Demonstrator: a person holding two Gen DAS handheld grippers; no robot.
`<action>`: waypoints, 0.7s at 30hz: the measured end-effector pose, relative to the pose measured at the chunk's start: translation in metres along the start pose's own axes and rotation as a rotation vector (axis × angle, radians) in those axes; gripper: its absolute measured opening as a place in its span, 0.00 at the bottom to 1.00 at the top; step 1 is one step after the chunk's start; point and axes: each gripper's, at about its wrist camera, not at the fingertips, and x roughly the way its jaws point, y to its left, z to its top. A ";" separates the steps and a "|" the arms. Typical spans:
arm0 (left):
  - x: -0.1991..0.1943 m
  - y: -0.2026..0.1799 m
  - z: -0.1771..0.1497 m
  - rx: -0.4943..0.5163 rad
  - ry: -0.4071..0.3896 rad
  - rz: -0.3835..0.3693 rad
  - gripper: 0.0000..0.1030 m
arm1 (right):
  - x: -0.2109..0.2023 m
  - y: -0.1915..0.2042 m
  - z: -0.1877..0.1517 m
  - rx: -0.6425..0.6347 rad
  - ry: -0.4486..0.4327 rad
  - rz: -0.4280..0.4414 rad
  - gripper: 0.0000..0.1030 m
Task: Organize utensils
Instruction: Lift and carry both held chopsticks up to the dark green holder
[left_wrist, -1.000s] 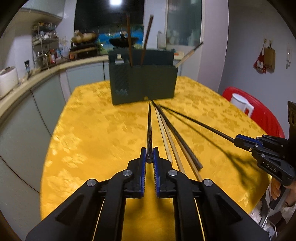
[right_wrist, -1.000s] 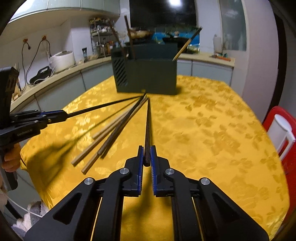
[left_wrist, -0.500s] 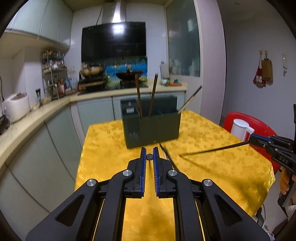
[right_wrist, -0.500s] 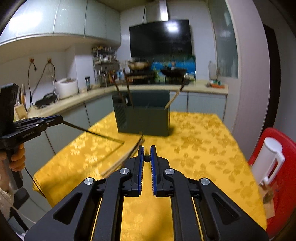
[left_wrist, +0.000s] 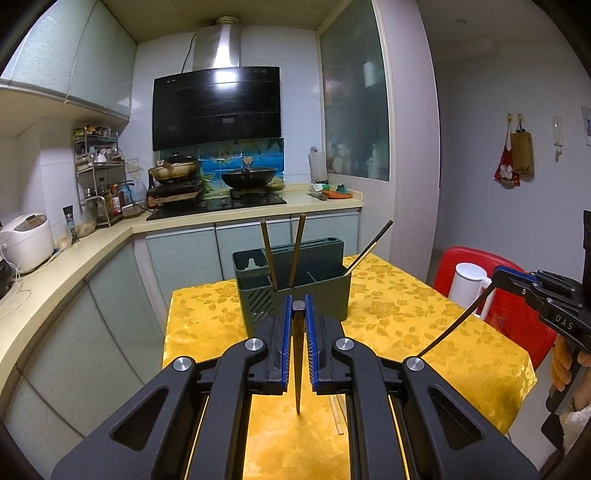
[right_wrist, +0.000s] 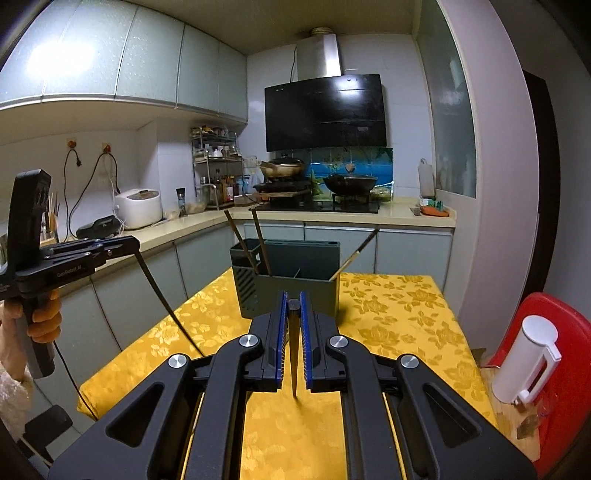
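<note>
Both chopsticks lifted off yellow table (left_wrist: 399, 295) since second ago. Left gripper (left_wrist: 298, 314) clenched on brown chopstick (left_wrist: 297, 354); right gripper (right_wrist: 291, 314) on dark chopstick (right_wrist: 293, 354), tips hanging down. Green holder (left_wrist: 314, 295) ahead, three sticks inside; probably drop-in next.

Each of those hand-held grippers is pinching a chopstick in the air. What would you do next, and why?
Probably carry both forward over the dark green holder and lower them in. The left hand-held gripper and right hand-held gripper each clamp one dark chopstick, tips hanging down, above the yellow table, short of the holder, where three chopsticks already stand.
</note>
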 end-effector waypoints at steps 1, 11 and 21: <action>0.001 0.001 0.003 0.000 0.001 -0.002 0.07 | 0.002 -0.001 0.004 0.002 0.003 0.001 0.08; 0.011 0.010 0.019 -0.014 0.028 -0.009 0.07 | 0.019 -0.010 0.024 0.032 0.050 0.034 0.08; 0.021 0.013 0.028 -0.014 0.050 -0.018 0.07 | 0.034 -0.013 0.033 0.027 0.079 0.043 0.08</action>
